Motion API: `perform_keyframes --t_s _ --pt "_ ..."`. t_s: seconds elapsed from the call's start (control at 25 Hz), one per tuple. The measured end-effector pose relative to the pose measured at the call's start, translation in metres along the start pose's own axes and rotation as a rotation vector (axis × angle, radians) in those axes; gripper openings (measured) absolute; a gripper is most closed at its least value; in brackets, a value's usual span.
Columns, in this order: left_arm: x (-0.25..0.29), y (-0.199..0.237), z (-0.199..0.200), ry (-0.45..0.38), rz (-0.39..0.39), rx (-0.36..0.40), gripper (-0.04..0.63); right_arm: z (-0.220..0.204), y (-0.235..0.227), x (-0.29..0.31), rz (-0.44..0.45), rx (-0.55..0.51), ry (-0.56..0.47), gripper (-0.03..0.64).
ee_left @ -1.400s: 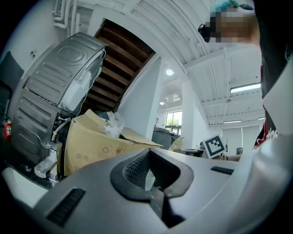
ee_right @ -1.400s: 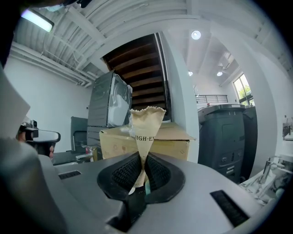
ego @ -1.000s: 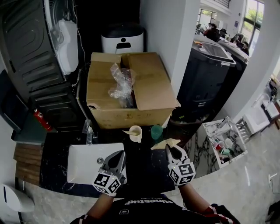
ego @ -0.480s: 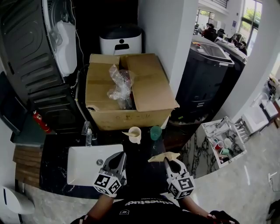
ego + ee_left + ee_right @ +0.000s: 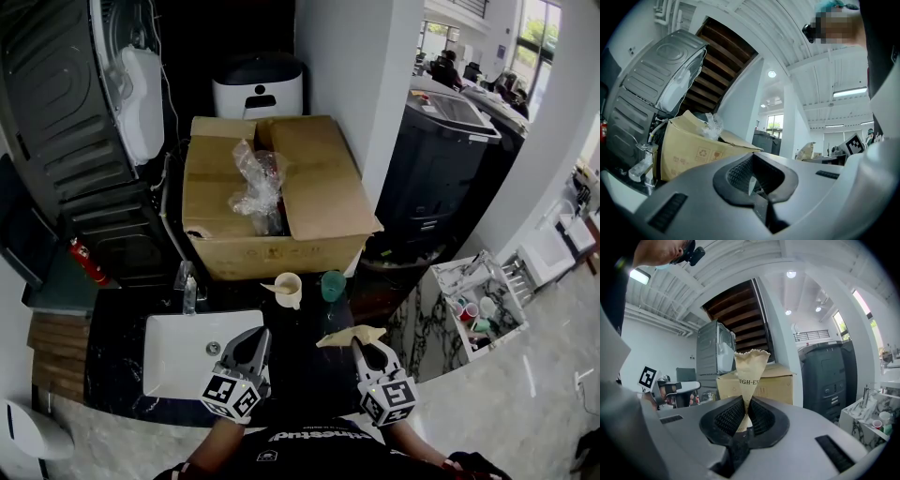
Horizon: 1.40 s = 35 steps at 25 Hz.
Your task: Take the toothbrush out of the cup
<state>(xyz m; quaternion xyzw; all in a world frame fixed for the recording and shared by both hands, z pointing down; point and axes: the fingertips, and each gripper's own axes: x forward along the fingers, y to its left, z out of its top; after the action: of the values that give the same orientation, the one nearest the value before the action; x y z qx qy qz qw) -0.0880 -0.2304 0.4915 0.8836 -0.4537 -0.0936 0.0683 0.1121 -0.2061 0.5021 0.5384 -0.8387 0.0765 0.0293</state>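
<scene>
On the dark counter stands a cream cup [image 5: 291, 286] with a pale toothbrush [image 5: 274, 286] leaning out to its left. A green cup [image 5: 334, 284] is beside it on the right. My right gripper [image 5: 360, 343] is nearer me than both cups and shut on a tan crimped packet [image 5: 349, 336]. In the right gripper view that packet [image 5: 751, 371] rises upright from between the pads of the right gripper [image 5: 745, 420]. My left gripper [image 5: 262, 334] hangs by the sink's right edge, shut and empty. The left gripper view shows the left gripper [image 5: 752, 185] with jaws together.
A white sink [image 5: 178, 356] with a faucet [image 5: 190, 289] lies at the left. Behind the cups stands an open cardboard box [image 5: 272, 202] with crumpled plastic inside. A dark machine [image 5: 436, 169] is at the right, and a wire rack [image 5: 478, 305] of small items sits lower right.
My right gripper with the tan packet drew back toward me and slightly left over the first half second, then stayed still. The left gripper has not moved.
</scene>
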Motion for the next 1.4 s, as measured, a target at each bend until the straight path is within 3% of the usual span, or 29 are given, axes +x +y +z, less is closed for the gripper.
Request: perform_keyframes --t_s 0.68,1.04,1.4 --pt "0.0 -0.001 0.003 -0.015 0.007 0.025 0.017 -0.004 -0.001 0.002 0.002 0.017 0.0 0.057" --pt "0.008 -0.004 0.001 -0.02 -0.015 0.033 0.19 -0.004 -0.001 0.0 0.004 0.022 -0.004 0.057" --pt "0.023 0.003 -0.011 -0.002 -0.012 0.037 0.216 -0.003 -0.007 -0.003 -0.009 0.027 -0.008 0.057"
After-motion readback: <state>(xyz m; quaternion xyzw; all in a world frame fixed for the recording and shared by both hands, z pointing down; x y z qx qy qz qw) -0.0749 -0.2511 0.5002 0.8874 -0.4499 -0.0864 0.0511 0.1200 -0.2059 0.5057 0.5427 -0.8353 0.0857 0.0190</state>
